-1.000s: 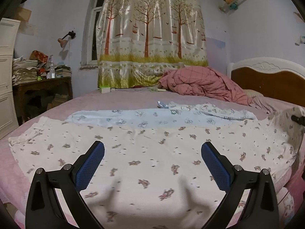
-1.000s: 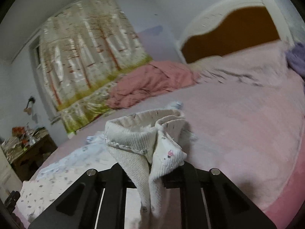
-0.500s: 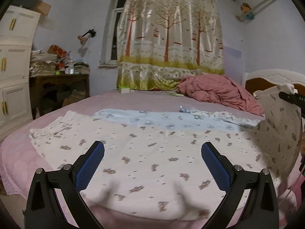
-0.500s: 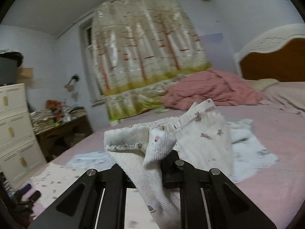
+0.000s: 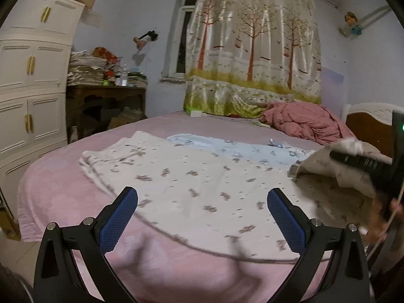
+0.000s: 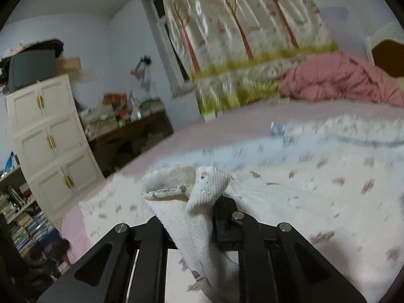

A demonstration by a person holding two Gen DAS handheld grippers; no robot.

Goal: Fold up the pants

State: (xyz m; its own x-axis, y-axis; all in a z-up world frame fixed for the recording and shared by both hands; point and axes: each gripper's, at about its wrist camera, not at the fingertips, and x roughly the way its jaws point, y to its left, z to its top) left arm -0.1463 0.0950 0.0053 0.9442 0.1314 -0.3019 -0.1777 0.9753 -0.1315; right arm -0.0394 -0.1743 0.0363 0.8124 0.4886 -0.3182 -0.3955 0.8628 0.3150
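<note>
**Right claw carried one end of the pants over the bed**

The right claw [image 6: 202, 217] was clamped on a bunched end of the pants [image 5: 192, 181], the ribbed white cloth pinched between its closed jaws and hanging down past the black frame. The left claw [image 5: 202, 217] stood wide, its blue pads [image 5: 118, 219] apart with nothing between them, poised above the near edge of the bed [image 5: 58, 184].

Beneath and beyond the pads, the pants lay spread flat across the pink bedcover, white with small dark prints, one end reaching toward the left side of the bed. At the right edge of the left wrist view the gripped end was lifted off the bed and doubled over the flat part (a person's hand showed blurred just below it). Just behind the pants lay a pale blue garment [image 5: 227, 146], also flat and touching their far edge.

Farther back a pink quilt [image 5: 303, 121] sat heaped near the headboard [image 5: 366, 123]. Against the left wall stood a white cabinet [image 5: 30, 83] and a dark tabletop [image 5: 106, 91] piled with papers, and a tree-print curtain [image 5: 252, 45] hung over the window.
</note>
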